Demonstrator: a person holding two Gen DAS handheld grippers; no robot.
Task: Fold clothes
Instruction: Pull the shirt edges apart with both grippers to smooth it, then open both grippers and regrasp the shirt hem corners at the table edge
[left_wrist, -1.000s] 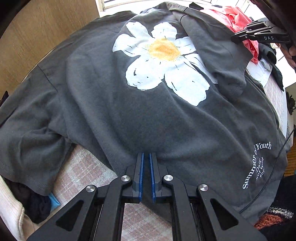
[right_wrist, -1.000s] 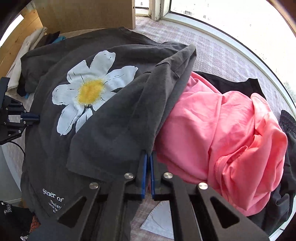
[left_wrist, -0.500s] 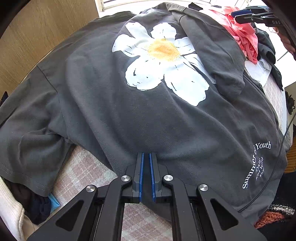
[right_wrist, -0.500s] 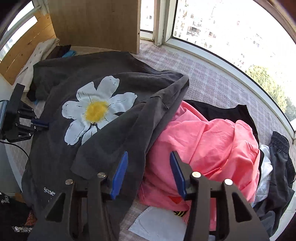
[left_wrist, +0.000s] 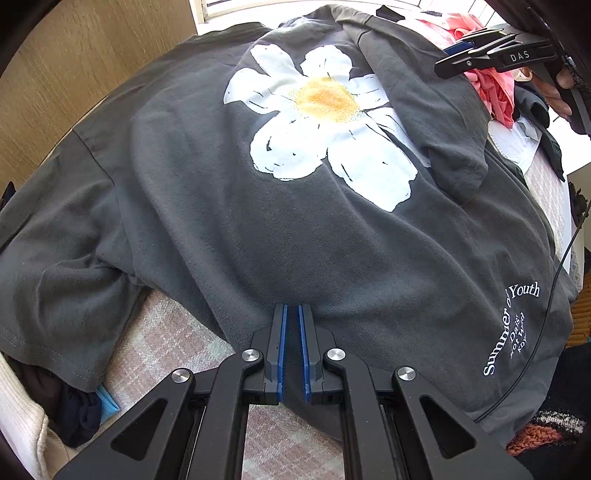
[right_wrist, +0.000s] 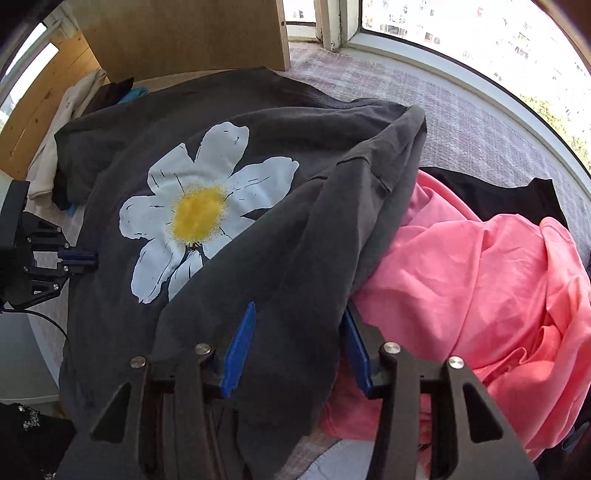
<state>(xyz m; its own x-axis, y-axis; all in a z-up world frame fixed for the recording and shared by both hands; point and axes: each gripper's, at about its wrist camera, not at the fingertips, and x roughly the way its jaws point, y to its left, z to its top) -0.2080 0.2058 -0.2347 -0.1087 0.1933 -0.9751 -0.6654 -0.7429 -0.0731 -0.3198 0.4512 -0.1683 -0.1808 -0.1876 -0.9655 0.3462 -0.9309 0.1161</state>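
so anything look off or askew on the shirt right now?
Yes. The dark grey daisy-print T-shirt has one sleeve flopped across its body, covering a petal, and its far edge rides up on the crumpled pink garment, so it isn't lying flat.

Strong daylight pours in from the window (right_wrist: 461, 40), which is blown out to near white. The pink garment (right_wrist: 480, 266) glows almost overexposed, while the grey T-shirt (left_wrist: 258, 229) stays evenly lit and sharp. Both views bulge fisheye-style, their corners dark and rounded.
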